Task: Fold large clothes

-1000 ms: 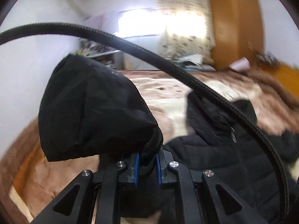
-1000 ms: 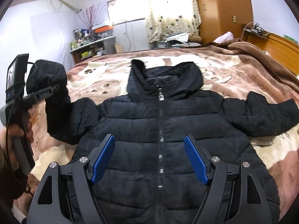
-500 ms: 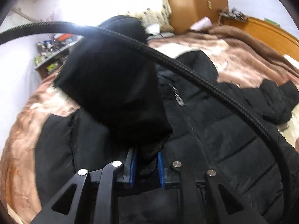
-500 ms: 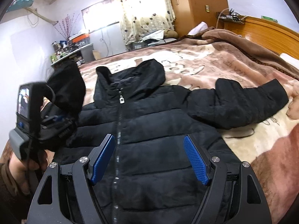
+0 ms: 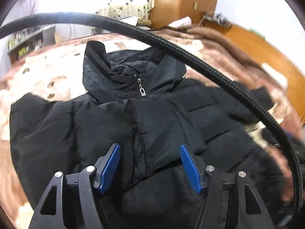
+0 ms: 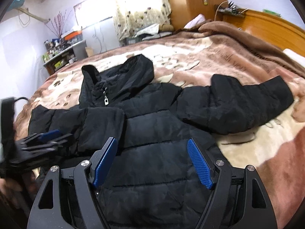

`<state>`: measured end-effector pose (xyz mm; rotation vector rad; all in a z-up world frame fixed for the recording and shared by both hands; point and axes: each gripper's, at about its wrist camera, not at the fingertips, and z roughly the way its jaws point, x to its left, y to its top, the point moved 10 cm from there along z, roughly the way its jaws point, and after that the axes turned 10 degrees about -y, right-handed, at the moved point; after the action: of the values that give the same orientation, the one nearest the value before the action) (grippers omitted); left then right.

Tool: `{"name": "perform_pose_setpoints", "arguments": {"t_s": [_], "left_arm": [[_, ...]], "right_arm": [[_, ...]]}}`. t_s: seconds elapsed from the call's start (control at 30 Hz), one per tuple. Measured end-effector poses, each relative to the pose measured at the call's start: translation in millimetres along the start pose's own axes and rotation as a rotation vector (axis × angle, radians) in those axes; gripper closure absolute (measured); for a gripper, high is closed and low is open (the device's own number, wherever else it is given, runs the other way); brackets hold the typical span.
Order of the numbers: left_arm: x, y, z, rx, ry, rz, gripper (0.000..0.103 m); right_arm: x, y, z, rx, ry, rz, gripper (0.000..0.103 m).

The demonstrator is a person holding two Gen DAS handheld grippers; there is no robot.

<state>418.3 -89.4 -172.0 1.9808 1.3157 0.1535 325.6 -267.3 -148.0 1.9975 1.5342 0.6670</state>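
Note:
A black hooded puffer jacket (image 6: pixel 162 129) lies front-up on the bed, zipper closed. One sleeve (image 5: pixel 156 126) is folded across its chest, and the cuff end lies loose between my left gripper's blue pads (image 5: pixel 110 166). My left gripper (image 5: pixel 150 164) is opening, its pads clear of the fabric. In the right wrist view that folded sleeve (image 6: pixel 99 126) rests over the chest, with the left gripper (image 6: pixel 51 138) blurred beside it. The other sleeve (image 6: pixel 244 101) stretches out to the right. My right gripper (image 6: pixel 152 158) hovers open over the jacket's lower front, holding nothing.
A brown and cream blanket (image 6: pixel 209 57) covers the bed. A wooden headboard (image 6: pixel 266 24) runs along the right, a wardrobe (image 6: pixel 190 3) and curtained window stand behind, and a cluttered shelf (image 6: pixel 61 51) is at the left. A black cable (image 5: pixel 209 70) arcs across the left wrist view.
My left gripper carried the sleeve from the left side over onto the jacket's chest, then opened and let it go. My right gripper shifted sideways over the jacket and stayed open.

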Motion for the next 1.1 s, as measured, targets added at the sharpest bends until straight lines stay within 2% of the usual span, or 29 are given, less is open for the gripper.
{"name": "perform_pose_setpoints", "arguments": {"t_s": [0.07,0.17,0.3,0.4,0.47,0.5,0.57,0.7,0.77,0.93,1.0,1.07,1.1], "left_arm": [[7,0,-19,-0.03,-0.001,-0.028,0.037],[20,1,-60,-0.104,0.047,-0.027,0.034],[56,-1,-98,-0.167,0.145,-0.08,0.023],[85,-8,-109,-0.156,0.207,-0.116,0.021],[99,-14,-108,-0.141,0.214,-0.155,0.021],[105,-17,-107,-0.135,0.204,-0.174,0.021],[118,-21,-103,-0.13,0.217,-0.216,0.021],[130,-24,-88,-0.116,0.249,-0.244,0.021],[132,-23,-83,-0.097,0.273,-0.244,0.021],[128,-17,-74,-0.101,0.263,-0.232,0.021],[129,-15,-71,-0.099,0.291,-0.218,0.021],[132,-16,-60,-0.049,0.336,-0.199,0.021],[132,-16,-54,-0.033,0.333,-0.198,0.021]], "right_arm": [[11,-1,14,0.045,0.068,0.011,0.027],[34,-3,37,0.117,0.186,0.024,0.027],[65,-5,65,0.161,0.258,-0.018,0.027],[77,-6,85,0.211,0.272,0.0,0.028],[87,-8,93,0.228,0.276,-0.02,0.041],[91,-11,98,0.244,0.268,-0.03,0.052],[93,-13,105,0.265,0.257,-0.025,0.057],[91,-7,102,0.257,0.295,0.019,0.098],[87,1,90,0.212,0.313,0.015,0.1],[59,23,65,0.11,0.257,0.007,0.101],[39,33,58,0.071,0.18,0.009,0.101],[22,40,54,0.038,0.106,-0.007,0.101],[13,40,55,0.042,0.076,-0.005,0.101]]}}
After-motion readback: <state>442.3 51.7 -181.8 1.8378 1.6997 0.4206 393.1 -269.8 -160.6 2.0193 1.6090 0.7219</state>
